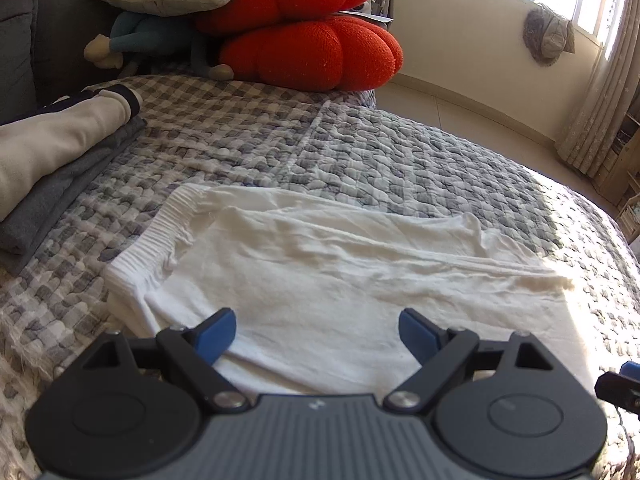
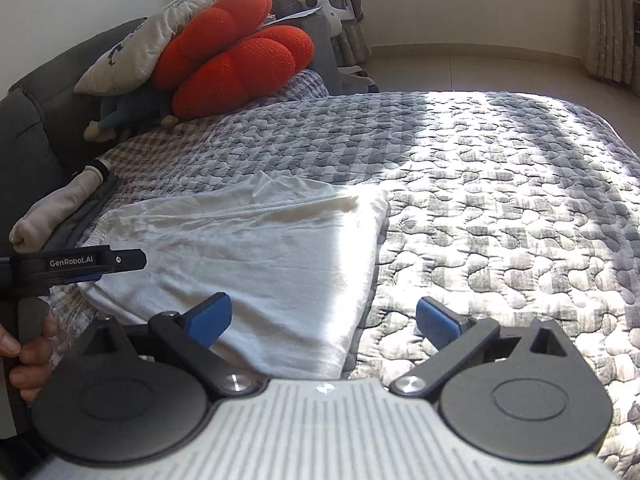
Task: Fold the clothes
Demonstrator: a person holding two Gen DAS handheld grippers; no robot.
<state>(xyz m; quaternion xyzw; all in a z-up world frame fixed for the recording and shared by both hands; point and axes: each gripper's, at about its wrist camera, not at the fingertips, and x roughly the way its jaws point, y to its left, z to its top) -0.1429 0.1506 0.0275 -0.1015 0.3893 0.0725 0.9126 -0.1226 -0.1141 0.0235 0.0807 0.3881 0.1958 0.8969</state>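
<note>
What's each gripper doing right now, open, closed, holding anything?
Left gripper: open, empty, over the white garment.
Right gripper: open, empty, straddling the garment's near edge above the quilt.

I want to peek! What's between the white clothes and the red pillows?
Only bare checkered quilt lies between the white garment and the red cushions; both wrist views show it.

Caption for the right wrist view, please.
Open right gripper poised over the near edge of a white garment lying on the quilted bed.
</note>
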